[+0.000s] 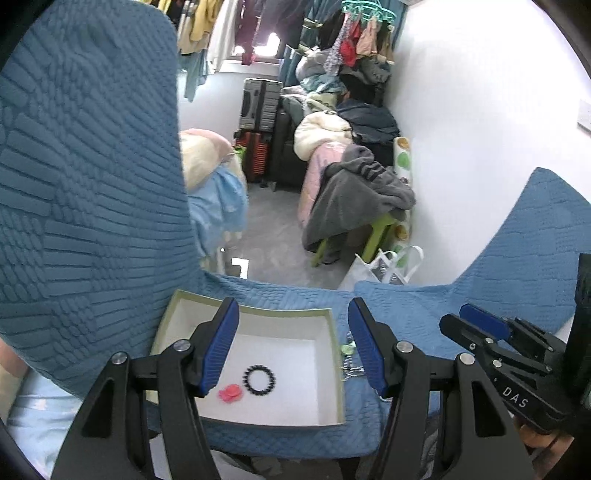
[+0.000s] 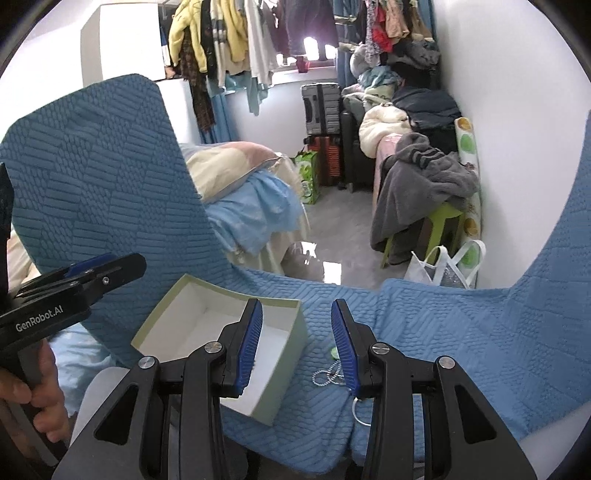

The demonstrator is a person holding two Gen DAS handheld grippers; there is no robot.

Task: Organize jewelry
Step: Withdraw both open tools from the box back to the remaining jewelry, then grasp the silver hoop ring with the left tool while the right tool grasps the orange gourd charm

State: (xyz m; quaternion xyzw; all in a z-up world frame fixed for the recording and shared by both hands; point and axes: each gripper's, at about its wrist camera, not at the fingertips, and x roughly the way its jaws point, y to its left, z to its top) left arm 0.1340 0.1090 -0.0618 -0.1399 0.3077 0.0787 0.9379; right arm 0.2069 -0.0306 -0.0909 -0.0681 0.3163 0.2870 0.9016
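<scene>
Shallow pale-green cardboard box with white inside point(image 1: 334, 354) sitting on blue quilted seat cover point(image 1: 406, 306), open side up. Inside on the white floor: black beaded bracelet point(image 1: 259, 380) lying flat near the middle, pink flower-shaped piece point(image 1: 230, 393) just beside it on its left, the two apart by a small gap. Left gripper point(image 1: 291, 347) above the box, jaws spread wide, nothing between the blue pads point(image 1: 218, 347); left pad over the box interior, right pad just past the box's right wall. Small pile of jewelry on the quilt just right of the box: pale-green round pendant point(image 2: 335, 352), white-and-blue beaded chain point(image 2: 327, 374), thin white ring point(image 2: 356, 411), partly hidden behind a finger, probably more pieces tangled in there but too small to tell. Right gripper point(image 2: 295, 349) low over that pile, jaws wide, holding nothing; its right finger point(image 2: 345, 350) overlapping the pendant and chain, contact unclear. Same box point(image 2: 284, 373) seen from the right wrist, bracelet hidden behind the left finger. Bare hand point(image 2: 33, 398) on the left gripper's handle at the frame edge. Behind: tall quilted blue backrest point(image 1: 85, 184), gray garment draped over green stool point(image 1: 354, 199), stacked suitcases point(image 1: 258, 122), clothes hanging at window point(image 2: 229, 33).
</scene>
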